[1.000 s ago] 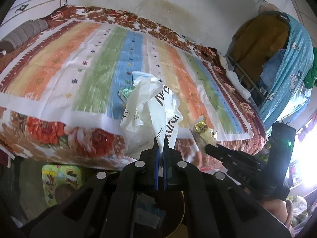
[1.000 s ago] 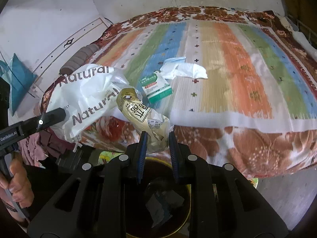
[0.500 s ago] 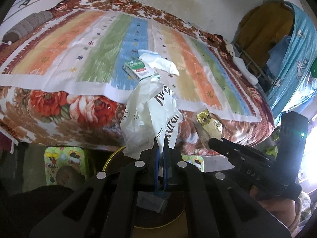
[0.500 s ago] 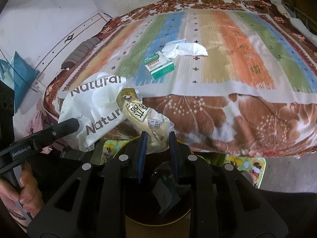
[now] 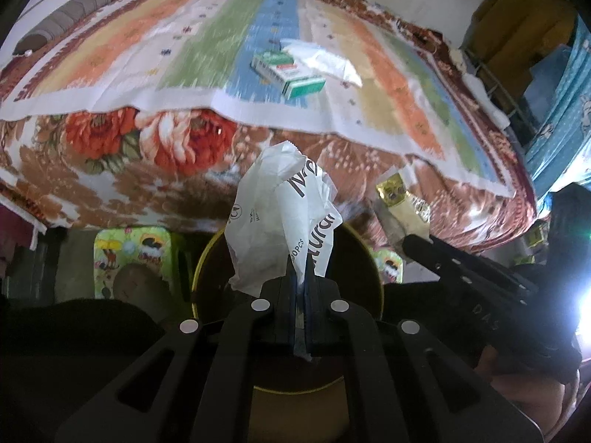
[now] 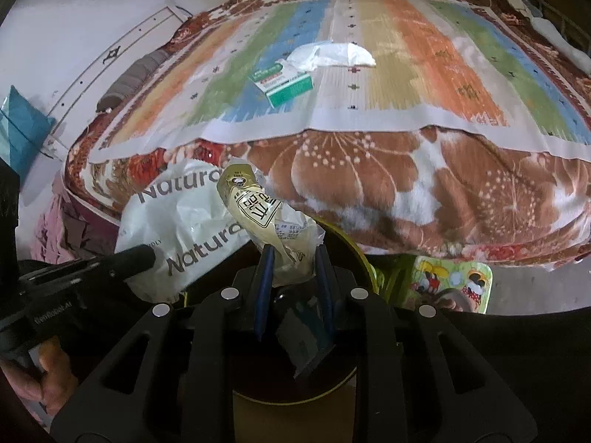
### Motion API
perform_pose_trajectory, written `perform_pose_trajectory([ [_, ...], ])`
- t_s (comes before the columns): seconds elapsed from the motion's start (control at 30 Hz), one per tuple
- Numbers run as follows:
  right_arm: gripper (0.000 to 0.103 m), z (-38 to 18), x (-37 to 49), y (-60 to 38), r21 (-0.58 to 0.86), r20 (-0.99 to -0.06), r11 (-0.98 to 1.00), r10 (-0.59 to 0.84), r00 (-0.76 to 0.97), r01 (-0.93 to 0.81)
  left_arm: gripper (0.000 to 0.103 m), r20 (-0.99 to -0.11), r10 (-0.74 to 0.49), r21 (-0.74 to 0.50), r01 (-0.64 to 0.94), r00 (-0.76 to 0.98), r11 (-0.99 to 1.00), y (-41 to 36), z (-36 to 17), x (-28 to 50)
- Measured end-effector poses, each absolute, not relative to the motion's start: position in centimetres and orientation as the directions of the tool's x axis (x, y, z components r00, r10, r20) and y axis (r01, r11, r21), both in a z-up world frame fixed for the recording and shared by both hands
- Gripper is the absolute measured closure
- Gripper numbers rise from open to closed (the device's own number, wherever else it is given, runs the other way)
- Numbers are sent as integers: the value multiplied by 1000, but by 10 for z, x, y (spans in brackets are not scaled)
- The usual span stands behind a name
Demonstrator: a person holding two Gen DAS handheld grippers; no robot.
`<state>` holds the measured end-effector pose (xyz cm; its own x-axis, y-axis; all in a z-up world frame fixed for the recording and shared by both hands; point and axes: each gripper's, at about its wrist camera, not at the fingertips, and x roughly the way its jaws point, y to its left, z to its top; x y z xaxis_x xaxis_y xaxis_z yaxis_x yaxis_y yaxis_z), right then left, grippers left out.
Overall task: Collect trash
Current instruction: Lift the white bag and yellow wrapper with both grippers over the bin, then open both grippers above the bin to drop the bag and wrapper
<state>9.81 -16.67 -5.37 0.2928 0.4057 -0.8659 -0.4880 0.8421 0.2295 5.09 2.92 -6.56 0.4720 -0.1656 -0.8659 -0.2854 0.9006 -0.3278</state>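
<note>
Bed [image 6: 406, 199]: carton [image 6: 284, 83], wrapper [image 6: 332, 55].

Items shown, by count. Two black two-finger grippers: left gripper [image 5: 300, 280], right gripper [image 6: 293, 269]. One crumpled white plastic bag printed "Natural" [image 5: 284, 217]. One gold-and-clear snack wrapper [image 6: 271, 225]. One green-and-white cardboard box [image 6: 284, 83]. One crumpled white tissue [image 6: 330, 55]. One round dark yellow-rimmed bin [image 6: 354, 254]. One striped bedspread [image 6: 424, 48]. Two green cartoon-print stools [image 5: 129, 247], [image 5: 386, 265].
</note>
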Motion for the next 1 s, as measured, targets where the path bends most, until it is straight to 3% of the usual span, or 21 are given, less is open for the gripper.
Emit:
perform_pose_trajectory([
  [0.43, 80, -81, 99, -156, 171, -916, 863, 317, 247, -474, 100, -895, -219, -363, -349, 389, 864, 30, -95, 54],
  [0.7, 79, -113, 104, -151, 218, -944, 879, 300, 137, -424, 99, -916, -266, -375, -408, 301, 832, 27, -123, 62],
  [0.73, 75, -115, 105, -150, 228, -945, 878, 304, 121, -422, 95, -921, -264, -369, -421, 287, 829, 28, -126, 62],
  [0.87, 63, -114, 104, -152, 231, -943, 878, 308, 127, -420, 62, -923, -252, -364, -455, 289, 813, 38, -125, 62],
  [1.0, 55, -109, 105, -154, 248, -935, 876, 328, 133, -413, 57, -913, -236, -378, -470, 332, 798, 47, -114, 61],
])
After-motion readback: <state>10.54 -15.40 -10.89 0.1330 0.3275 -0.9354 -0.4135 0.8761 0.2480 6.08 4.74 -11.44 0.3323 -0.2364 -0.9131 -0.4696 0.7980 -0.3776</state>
